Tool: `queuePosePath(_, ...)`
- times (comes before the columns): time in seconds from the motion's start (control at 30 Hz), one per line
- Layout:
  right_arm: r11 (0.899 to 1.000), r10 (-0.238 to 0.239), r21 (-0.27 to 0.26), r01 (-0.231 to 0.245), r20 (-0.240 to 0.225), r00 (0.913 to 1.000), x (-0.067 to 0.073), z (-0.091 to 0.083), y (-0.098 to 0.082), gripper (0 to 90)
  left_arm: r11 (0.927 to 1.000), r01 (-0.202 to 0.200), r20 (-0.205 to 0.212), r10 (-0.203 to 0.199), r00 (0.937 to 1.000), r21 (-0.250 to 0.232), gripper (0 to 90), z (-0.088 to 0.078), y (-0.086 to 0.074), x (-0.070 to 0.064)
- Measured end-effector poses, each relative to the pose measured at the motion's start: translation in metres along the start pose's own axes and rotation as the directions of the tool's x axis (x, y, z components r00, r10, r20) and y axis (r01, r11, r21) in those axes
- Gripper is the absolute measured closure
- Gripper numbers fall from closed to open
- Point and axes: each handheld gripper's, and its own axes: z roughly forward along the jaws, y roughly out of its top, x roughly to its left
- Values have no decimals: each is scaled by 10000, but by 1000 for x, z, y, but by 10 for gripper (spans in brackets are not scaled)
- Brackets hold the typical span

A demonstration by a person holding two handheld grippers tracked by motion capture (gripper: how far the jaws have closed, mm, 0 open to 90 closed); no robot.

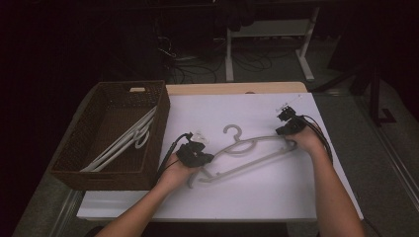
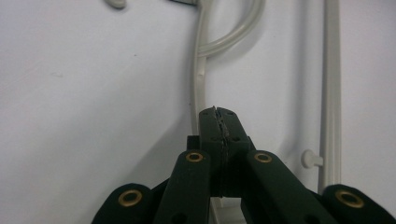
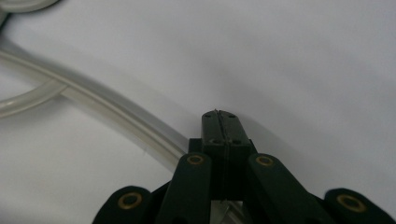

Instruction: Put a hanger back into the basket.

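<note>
A pale grey plastic hanger (image 1: 247, 164) lies flat on the white table top (image 1: 257, 197), hook pointing away from me. My left gripper (image 1: 206, 158) sits at the hanger's left end. Its jaws (image 2: 218, 113) are shut, and the hanger's arm (image 2: 201, 70) runs out from underneath them toward the neck. My right gripper (image 1: 285, 131) is at the hanger's right end, also shut (image 3: 218, 113), and the hanger's arm (image 3: 107, 105) passes under its left side. Neither pair of pads visibly has anything between them.
A brown wicker basket (image 1: 163, 116) stands at the table's left and holds several white hangers (image 1: 123, 143). The hanger's straight bottom bar (image 2: 330, 93), with a small peg (image 2: 310, 158), runs along the right of the left gripper view. Desk legs and cables lie beyond the far edge.
</note>
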Motion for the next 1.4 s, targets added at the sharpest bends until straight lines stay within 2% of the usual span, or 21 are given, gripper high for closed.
queuePosePath(0.03, 10000, 0, 0, 0, 0, 10000, 0, 0, 0, 889, 10000, 0, 0, 0, 10000, 0, 899, 0, 0, 0)
queuePosePath(0.1, 9995, 131, -285, -134, -83, 9999, 2, -8, -16, 885, 10000, -67, 25, 67, 10000, 28, 899, 1, 0, -2)
queuePosePath(0.13, 9983, 235, -543, -231, 75, 9997, 2, -12, -20, 855, 9999, -95, 90, 94, 9999, 113, 899, 2, 0, -4)
queuePosePath(0.17, 9960, 350, -820, -346, 29, 9994, 2, -17, -22, 831, 9999, -71, 132, 70, 9999, 120, 899, 2, 0, -6)
queuePosePath(0.27, 9828, 501, -1759, -562, -389, 9980, 8, -38, -29, 726, 9993, -233, 250, 226, 9994, 281, 899, 2, -2, -13)
queuePosePath(0.33, 9765, 263, -2119, -391, -628, 9977, 19, -49, -33, 598, 9985, -347, 194, 339, 9992, 430, 899, 4, -3, -16)
queuePosePath(0.37, 9725, 119, -2314, -282, -718, 9973, 26, -54, -35, 570, 9978, -375, 140, 368, 9992, 544, 900, 6, -4, -16)
queuePosePath(0.43, 9610, -53, -2759, -210, -945, 9955, 39, -61, -42, 451, 9970, -386, 74, 381, 9992, 668, 900, 9, -4, -16)
queuePosePath(0.53, 9402, -196, -3399, -232, -1220, 9923, 57, -69, -55, 353, 9973, -287, 8, 288, 9996, 669, 900, 11, -4, -14)
queuePosePath(0.6, 9300, -271, -3666, -249, -1360, 9903, 67, -72, -64, 318, 9970, -332, -134, 342, 9993, 699, 900, 11, -3, -14)
queuePosePath(0.67, 9276, -322, -3728, -227, -1403, 9896, 71, -72, -68, 308, 9966, -323, -159, 336, 9993, 758, 900, 11, -2, -11)
queuePosePath(0.7, 9261, -384, -3768, -194, -1452, 9887, 77, -74, -74, 299, 9965, -317, -351, 345, 9988, 777, 900, 12, 0, -7)
queuePosePath(0.8, 9207, -437, -3899, -166, -1454, 9884, 81, -75, -80, 297, 9966, -278, -596, 325, 9977, 782, 900, 13, 2, -2)
queuePosePath(0.9, 9202, -448, -3911, -153, -1441, 9885, 81, -76, -83, 287, 9965, -164, -929, 241, 9954, 823, 900, 15, 7, 9)
queuePosePath(1.0, 9189, -381, -3940, -210, -1416, 9892, 80, -76, -83, 283, 9969, 92, -1378, 16, 9905, 778, 900, 18, 12, 23)
queuePosePath(1.1, 9206, -382, -3900, -199, -1407, 9893, 79, -75, -82, 282, 9969, 498, -1503, -403, 9878, 602, 900, 23, 18, 37)
queuePosePath(1.27, 9235, -356, -3832, -196, -1364, 9900, 77, -73, -82, 283, 9958, 782, -2138, -665, 9746, 471, 900, 30, 29, 57)
queuePosePath(1.3, 9234, -341, -3832, -205, -1351, 9902, 76, -72, -82, 283, 9953, 876, -2158, -768, 9734, 412, 900, 31, 30, 61)
queuePosePath(1.4, 9217, -286, -3871, -248, -1316, 9909, 72, -73, -82, 324, 9938, 1103, -1803, -1063, 9778, 125, 894, 26, 32, 63)
